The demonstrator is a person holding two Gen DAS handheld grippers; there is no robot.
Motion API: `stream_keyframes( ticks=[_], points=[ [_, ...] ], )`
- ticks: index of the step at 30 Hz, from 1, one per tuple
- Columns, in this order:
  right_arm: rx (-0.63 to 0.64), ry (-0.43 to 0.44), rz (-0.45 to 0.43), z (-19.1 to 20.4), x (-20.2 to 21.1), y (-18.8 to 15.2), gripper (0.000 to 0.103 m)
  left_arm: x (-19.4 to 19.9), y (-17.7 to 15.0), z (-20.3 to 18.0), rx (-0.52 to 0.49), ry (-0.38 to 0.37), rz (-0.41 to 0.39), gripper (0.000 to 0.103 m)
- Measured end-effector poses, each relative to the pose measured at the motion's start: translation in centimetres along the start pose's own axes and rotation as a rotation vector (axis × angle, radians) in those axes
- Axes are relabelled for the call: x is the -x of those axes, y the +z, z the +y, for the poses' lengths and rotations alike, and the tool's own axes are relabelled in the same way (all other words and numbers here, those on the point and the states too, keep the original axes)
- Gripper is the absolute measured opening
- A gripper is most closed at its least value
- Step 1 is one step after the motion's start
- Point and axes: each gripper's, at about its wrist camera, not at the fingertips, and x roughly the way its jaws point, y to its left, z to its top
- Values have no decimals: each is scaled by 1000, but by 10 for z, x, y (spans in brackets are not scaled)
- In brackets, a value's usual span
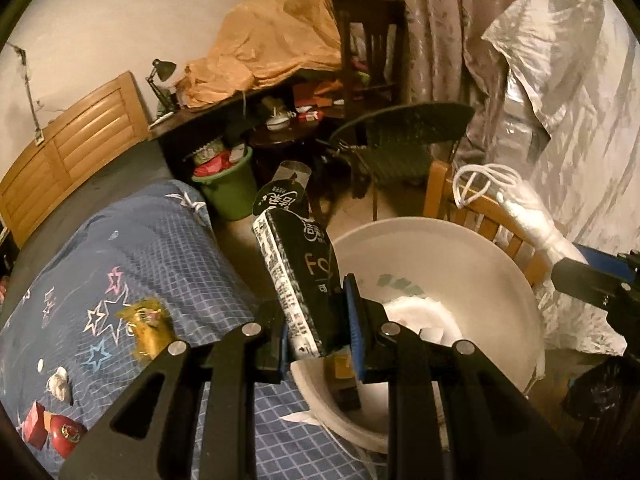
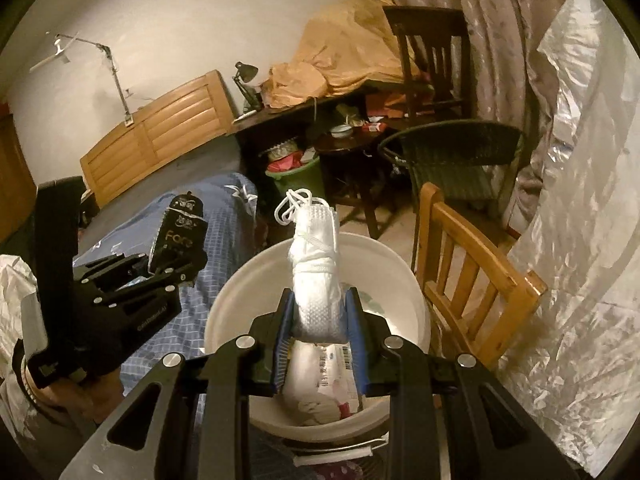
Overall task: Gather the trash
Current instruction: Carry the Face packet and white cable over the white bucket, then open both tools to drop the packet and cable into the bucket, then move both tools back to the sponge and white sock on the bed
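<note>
My left gripper [image 1: 320, 332] is shut on a black packet with white print [image 1: 296, 272], which sticks up tilted over the near rim of a white bucket [image 1: 440, 232]. My right gripper [image 2: 320, 320] is shut on a rolled white face mask [image 2: 316, 264] with looped ear strings, directly above the same bucket [image 2: 240, 292]. Paper scraps and wrappers lie inside it. In the right wrist view the left gripper [image 2: 172, 264] hangs left of the bucket with the packet [image 2: 180, 228]. On the blue bedspread [image 1: 160, 248] lie a yellow wrapper [image 1: 148, 328], a crumpled tissue [image 1: 60, 380] and red items [image 1: 52, 432].
A light wooden chair [image 2: 472, 272] stands right behind the bucket. Behind it are a dark wicker chair [image 2: 452, 152], a green bucket [image 1: 228, 188] full of rubbish and a cluttered dark desk [image 1: 240, 104]. Crinkled silver plastic sheeting [image 2: 580, 200] fills the right side.
</note>
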Motion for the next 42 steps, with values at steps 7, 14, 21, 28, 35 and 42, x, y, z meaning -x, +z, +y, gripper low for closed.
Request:
stream_keyframes(
  ticks=[7, 14, 21, 28, 35, 42],
  points=[
    [-17, -6, 13, -5, -13, -6, 28, -15, 0, -5, -10, -7, 28, 21],
    [-4, -6, 23, -1, -25, -5, 29, -28, 2, -10, -9, -38, 62, 26],
    [-18, -20, 3, -6, -30, -6, 50, -28, 4, 8, 62, -28, 48, 58],
    [-17, -10, -17, -1, -23, -11, 50, -14, -3, 28, 126, -4, 22, 58],
    [60, 37, -97, 46, -6, -23, 50, 25, -46, 82, 233, 95, -21, 65],
    [175, 152, -89, 130, -9, -39, 52, 76, -109, 161, 380, 188, -19, 71]
  ],
)
